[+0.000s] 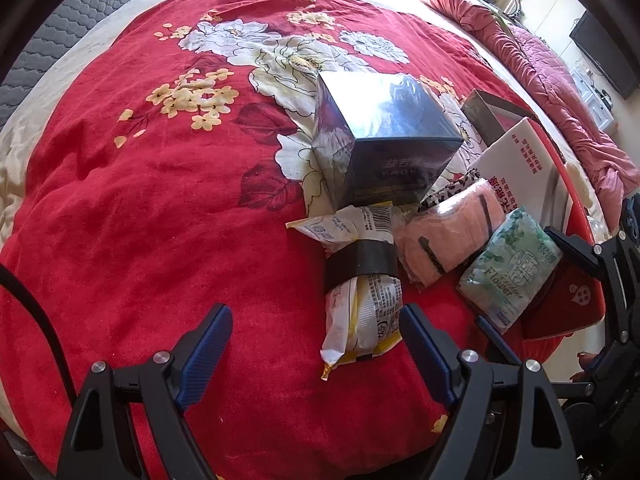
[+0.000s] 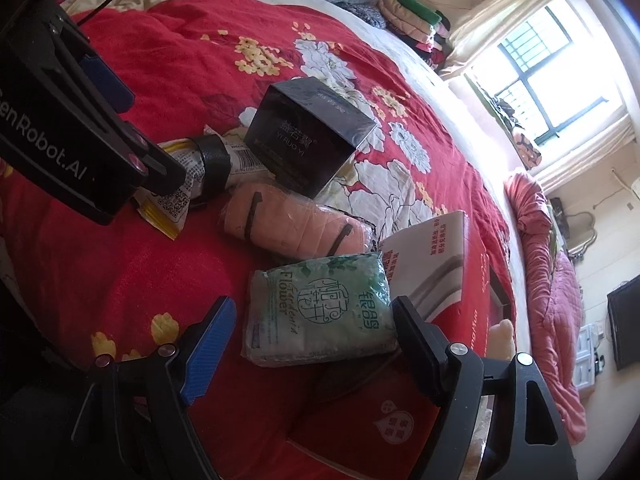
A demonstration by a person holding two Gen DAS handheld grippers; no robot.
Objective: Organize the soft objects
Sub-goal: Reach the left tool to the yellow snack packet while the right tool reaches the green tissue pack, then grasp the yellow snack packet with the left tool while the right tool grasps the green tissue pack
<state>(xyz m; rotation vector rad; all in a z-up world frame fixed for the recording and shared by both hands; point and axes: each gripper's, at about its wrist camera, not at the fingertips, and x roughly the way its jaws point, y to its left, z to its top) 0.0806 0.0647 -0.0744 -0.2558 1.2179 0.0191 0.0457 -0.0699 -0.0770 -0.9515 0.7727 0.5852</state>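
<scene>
1. A bed fills both views, covered by a red blanket (image 1: pixel 160 220) printed with large white and yellow flowers; a grey quilted headboard (image 1: pixel 72 20) is cut off at the fisheye rim.
2. A barred window (image 2: pixel 560 80) behind pale curtains is blown out by daylight, so nothing outside it can be made out. A rumpled pink quilt (image 2: pixel 552 280) lies along the far side, and a stack of folded clothes (image 2: pixel 416 24) sits by the headboard.
3. The left gripper (image 1: pixel 316 340) has its jaws spread wide, nothing between the pads. Just beyond its right-hand finger lies a white-and-yellow packet (image 1: pixel 360 316), banded round the middle with black tape; its far end is tucked against a dark glossy box (image 1: pixel 380 140). In the right wrist view the left gripper's body hides much of that packet.
4. The right gripper (image 2: pixel 312 322) also stands released. A green tissue pack (image 2: pixel 320 308) printed with "Flower" lies in the gap between its fingers; no pad clearly presses on it, though the right-hand finger looks very close.
5. A pink bundle (image 2: pixel 296 228) in clear wrap lies between the tissue pack and the dark box, touching both or nearly so.
6. A white and red carton (image 2: pixel 440 264) stands open beside the tissue pack; its inside is mostly hidden. A leopard-patterned piece peeks from behind the pink bundle, too covered to identify.
7. The small print on every package is unreadable.
</scene>
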